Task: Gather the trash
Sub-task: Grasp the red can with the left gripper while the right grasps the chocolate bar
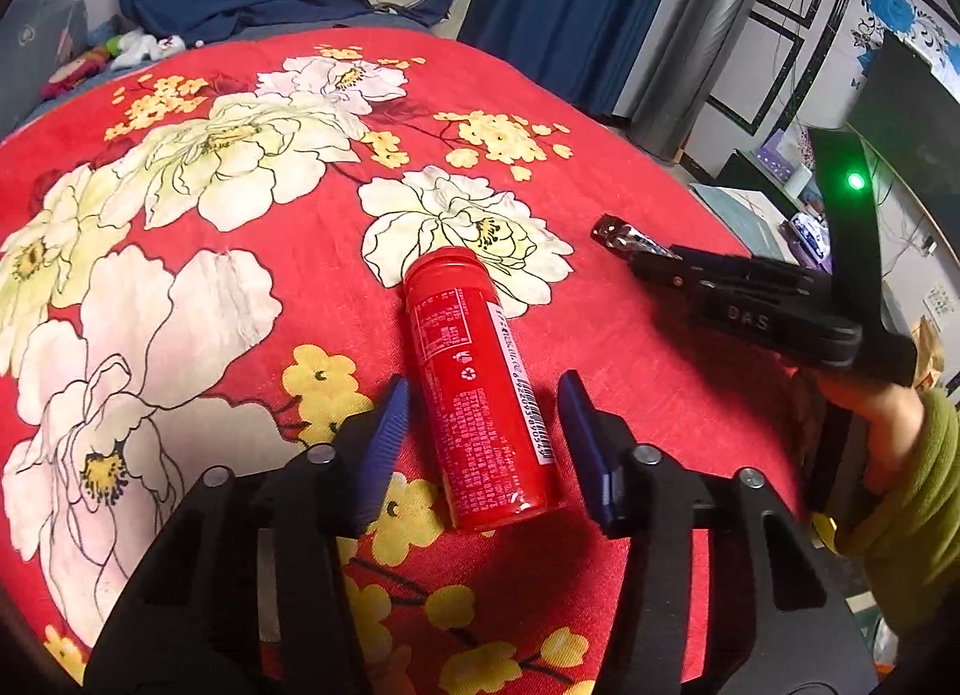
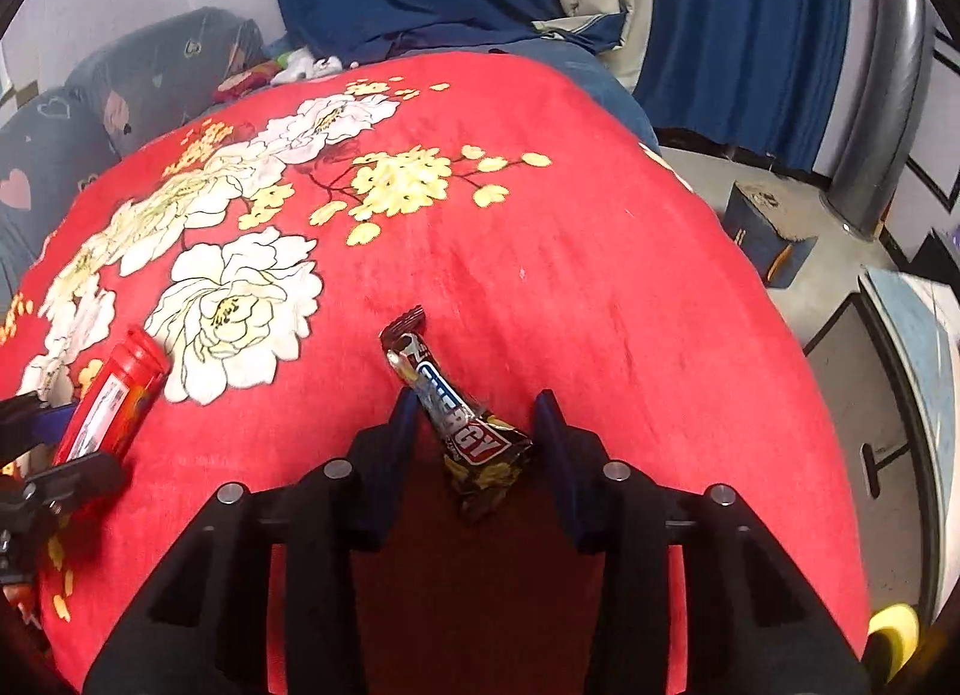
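Observation:
A red can-shaped bottle (image 1: 474, 389) lies on its side on the red flowered blanket (image 1: 180, 203). My left gripper (image 1: 483, 425) is open, its blue pads on either side of the bottle's lower half, apart from it. A dark "Energy" snack wrapper (image 2: 462, 413) lies on the blanket (image 2: 600, 287). My right gripper (image 2: 474, 425) is open with its pads flanking the wrapper. The bottle also shows at the left of the right wrist view (image 2: 111, 401), with the left gripper around it. In the left wrist view the right gripper (image 1: 750, 293) hides most of the wrapper (image 1: 618, 236).
The blanket covers a bed. Blue curtains (image 1: 570, 5) and a silver cylinder (image 1: 702, 47) stand behind. A dark sofa with small items (image 2: 120, 89) is at the far left. A dark box (image 2: 768, 233) sits on the floor to the right, near a desk edge (image 2: 912, 335).

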A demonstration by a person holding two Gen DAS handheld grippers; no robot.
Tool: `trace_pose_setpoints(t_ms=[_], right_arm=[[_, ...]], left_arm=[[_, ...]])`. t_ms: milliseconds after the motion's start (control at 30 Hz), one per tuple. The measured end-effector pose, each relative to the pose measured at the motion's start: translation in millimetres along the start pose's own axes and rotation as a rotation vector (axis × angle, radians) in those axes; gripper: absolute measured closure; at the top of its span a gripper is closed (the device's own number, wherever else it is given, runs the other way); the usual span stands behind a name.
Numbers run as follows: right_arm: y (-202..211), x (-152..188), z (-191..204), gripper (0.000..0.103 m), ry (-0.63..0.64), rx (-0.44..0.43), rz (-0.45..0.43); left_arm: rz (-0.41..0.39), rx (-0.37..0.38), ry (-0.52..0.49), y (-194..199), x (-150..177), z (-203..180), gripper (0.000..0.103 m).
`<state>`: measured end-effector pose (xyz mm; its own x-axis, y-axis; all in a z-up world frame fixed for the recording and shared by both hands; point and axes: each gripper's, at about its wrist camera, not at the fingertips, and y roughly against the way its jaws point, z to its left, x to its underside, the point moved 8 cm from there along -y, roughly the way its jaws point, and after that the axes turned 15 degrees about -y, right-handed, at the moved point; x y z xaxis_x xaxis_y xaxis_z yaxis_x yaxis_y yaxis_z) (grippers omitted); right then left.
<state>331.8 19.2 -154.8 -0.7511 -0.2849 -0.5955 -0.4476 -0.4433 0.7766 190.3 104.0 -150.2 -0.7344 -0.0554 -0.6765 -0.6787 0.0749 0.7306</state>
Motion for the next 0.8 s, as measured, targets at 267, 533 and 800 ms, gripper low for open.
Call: trace_pose_setpoints(t_ms=[267, 533, 800], right_arm=[[29, 23, -11, 0.084, -0.084, -0.051, -0.043], [65, 43, -17, 0.085, -0.129, -0.111, -0.077], [110, 53, -26, 0.086, -0.156, -0.143, -0.154]], left_arm=[[-0.014, -0.016, -0.016, 5, -1, -3, 0.074], [-0.114, -0.001, -0.052, 28, -14, -16, 0.076], [-0.151, 0.036, -0.063, 40, -26, -37, 0.077]])
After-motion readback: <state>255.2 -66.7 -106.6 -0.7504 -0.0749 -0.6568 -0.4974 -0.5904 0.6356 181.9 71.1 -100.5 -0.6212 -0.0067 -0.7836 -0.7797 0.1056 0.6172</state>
